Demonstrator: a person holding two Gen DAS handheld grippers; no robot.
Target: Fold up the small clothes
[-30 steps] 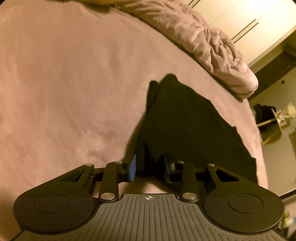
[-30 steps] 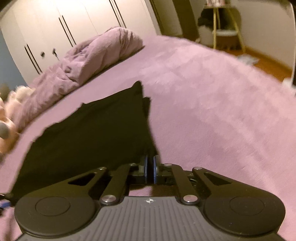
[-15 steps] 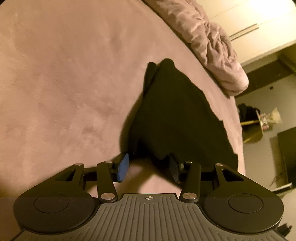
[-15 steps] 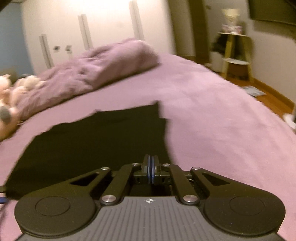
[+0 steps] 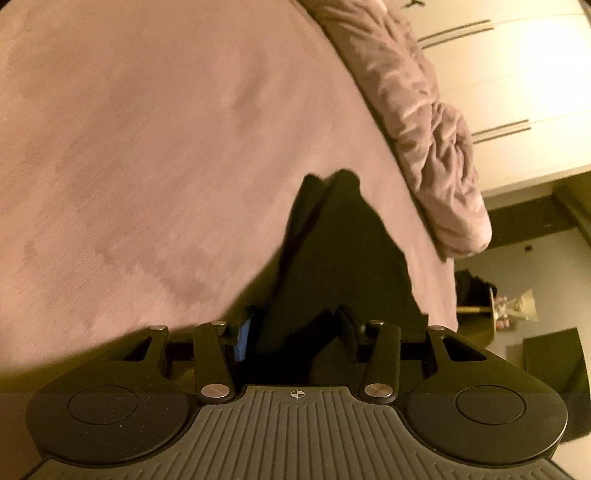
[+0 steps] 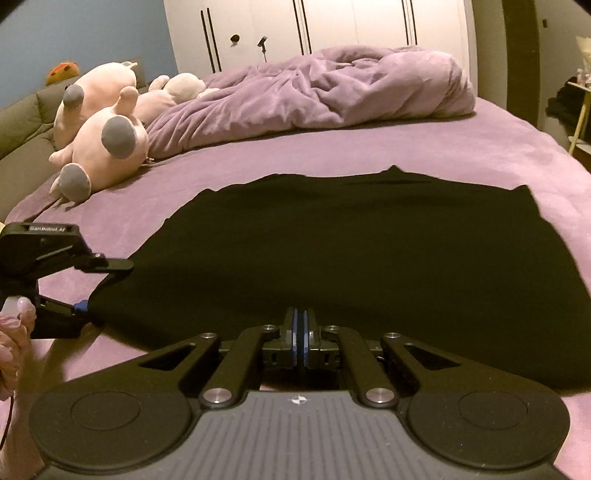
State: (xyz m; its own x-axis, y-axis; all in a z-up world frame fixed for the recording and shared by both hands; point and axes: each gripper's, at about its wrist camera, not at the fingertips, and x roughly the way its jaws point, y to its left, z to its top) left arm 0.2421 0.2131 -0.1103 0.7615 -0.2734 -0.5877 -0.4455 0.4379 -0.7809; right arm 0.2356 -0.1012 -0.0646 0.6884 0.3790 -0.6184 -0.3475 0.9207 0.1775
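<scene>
A black garment (image 6: 332, 240) lies spread flat on the purple bed cover (image 6: 369, 147). My right gripper (image 6: 299, 332) is shut, blue pads together, over the middle of the garment's near edge; I see no fabric pinched in it. At the garment's left corner my left gripper (image 6: 103, 286) is held by a hand (image 6: 14, 332). In the left wrist view the left gripper (image 5: 295, 328) has its jaws apart and closing, with the garment (image 5: 340, 258) reaching between them and a gap showing at the blue pad (image 5: 243, 336).
A crumpled purple duvet (image 6: 332, 88) lies across the far side of the bed. Pink plush toys (image 6: 103, 125) sit at the far left. White wardrobe doors (image 6: 332, 26) stand behind. A small side table (image 5: 491, 314) is off the bed's right side.
The right gripper has swung from the garment's corner to the middle of its near edge, staying shut. The left gripper's jaws have widened and now straddle the fabric corner.
</scene>
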